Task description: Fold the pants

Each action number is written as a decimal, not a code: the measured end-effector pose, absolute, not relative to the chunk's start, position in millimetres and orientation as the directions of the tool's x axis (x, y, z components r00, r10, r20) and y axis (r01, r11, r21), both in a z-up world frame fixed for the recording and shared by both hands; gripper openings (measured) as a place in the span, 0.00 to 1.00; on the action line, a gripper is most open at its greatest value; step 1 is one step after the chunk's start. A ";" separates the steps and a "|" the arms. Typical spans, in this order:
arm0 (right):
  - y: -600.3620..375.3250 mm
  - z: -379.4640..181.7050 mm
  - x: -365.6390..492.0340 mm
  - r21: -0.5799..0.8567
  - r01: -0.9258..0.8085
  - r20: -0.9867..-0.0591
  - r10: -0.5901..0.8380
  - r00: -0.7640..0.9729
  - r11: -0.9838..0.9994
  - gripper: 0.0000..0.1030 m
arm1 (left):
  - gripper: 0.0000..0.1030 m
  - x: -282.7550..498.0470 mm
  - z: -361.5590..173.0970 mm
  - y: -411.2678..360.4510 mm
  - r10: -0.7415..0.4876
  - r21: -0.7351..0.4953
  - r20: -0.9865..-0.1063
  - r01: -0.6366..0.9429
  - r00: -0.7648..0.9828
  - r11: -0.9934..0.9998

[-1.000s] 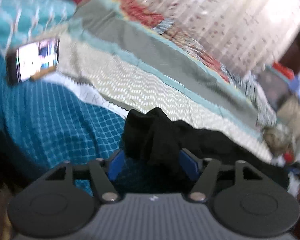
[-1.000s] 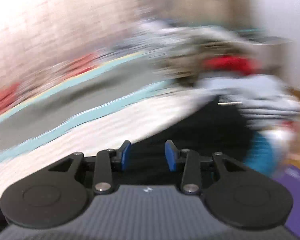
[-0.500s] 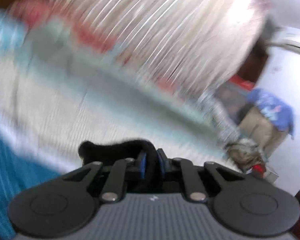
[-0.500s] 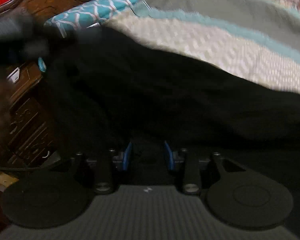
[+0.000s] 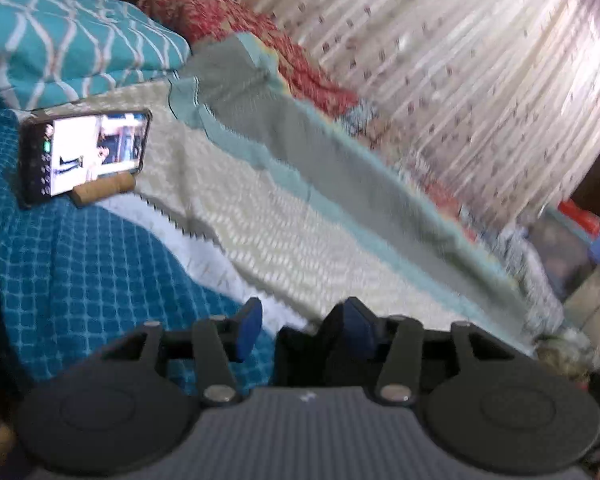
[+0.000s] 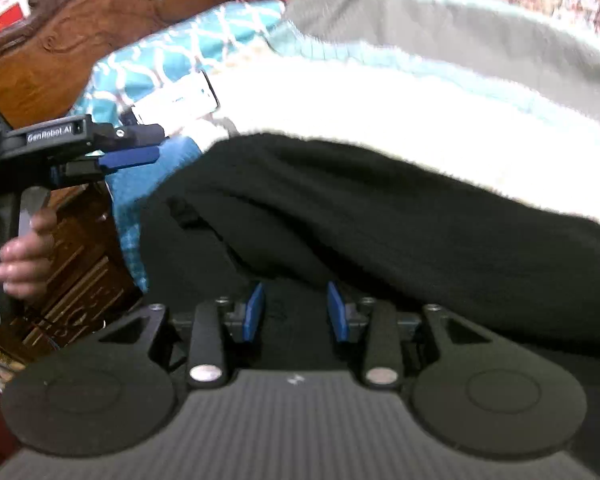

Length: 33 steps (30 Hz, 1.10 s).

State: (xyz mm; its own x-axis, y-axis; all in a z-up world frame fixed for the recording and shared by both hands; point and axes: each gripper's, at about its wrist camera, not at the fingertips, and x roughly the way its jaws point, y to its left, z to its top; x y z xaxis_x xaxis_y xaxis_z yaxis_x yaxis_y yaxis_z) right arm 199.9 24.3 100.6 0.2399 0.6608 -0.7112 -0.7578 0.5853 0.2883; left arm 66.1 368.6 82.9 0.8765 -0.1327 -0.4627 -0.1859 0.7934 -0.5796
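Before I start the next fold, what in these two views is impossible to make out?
- Pants, right wrist view: legs run off the right edge, waistband unclear; uniform black hides folds and seams.
- Right tongs: open over the cloth; contact unreadable, black on black.
- Left tongs: the dark patch between them is unidentifiable.
- Phone, left wrist view: screen content too small.
- Curtain: motion-blurred.

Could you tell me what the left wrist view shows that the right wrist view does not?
Only the left wrist view shows the patterned curtain, the phone with its lit screen legible, and the left gripper open and empty. Only the right wrist view shows the black pants spread on the bed, the carved wooden headboard, and the right gripper open just above the fabric. Both show the teal patterned pillow and the cream blanket.
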 end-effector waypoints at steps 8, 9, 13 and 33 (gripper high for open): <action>32.5 74.4 201.4 0.405 -0.733 -0.711 0.692 0.124 0.547 0.38 | 0.43 100.3 112.7 301.8 -0.332 -0.566 -0.386 0.064 0.861 0.822; 36.3 62.7 204.3 0.419 -0.719 -0.723 0.683 0.106 0.555 0.38 | 0.43 110.8 104.8 289.4 -0.349 -0.556 -0.423 0.064 0.836 0.829; 31.5 60.4 223.0 0.518 -0.651 -0.667 0.739 0.100 0.555 0.39 | 0.35 147.7 63.5 258.7 -0.265 -0.419 -0.639 -0.038 0.722 0.907; -381.2 58.9 147.4 0.515 0.375 -0.493 -0.091 0.865 0.771 0.48 | 0.43 195.0 97.3 136.6 -0.383 -0.353 -0.710 0.172 0.591 0.920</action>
State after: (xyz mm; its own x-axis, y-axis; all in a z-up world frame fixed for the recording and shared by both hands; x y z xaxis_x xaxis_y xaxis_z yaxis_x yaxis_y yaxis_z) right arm 147.4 -381.2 58.9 0.8653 -0.0914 -0.4929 0.3747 0.7710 0.5149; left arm 195.0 136.6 97.3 0.5909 -0.3829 -0.7101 0.1717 0.9197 -0.3530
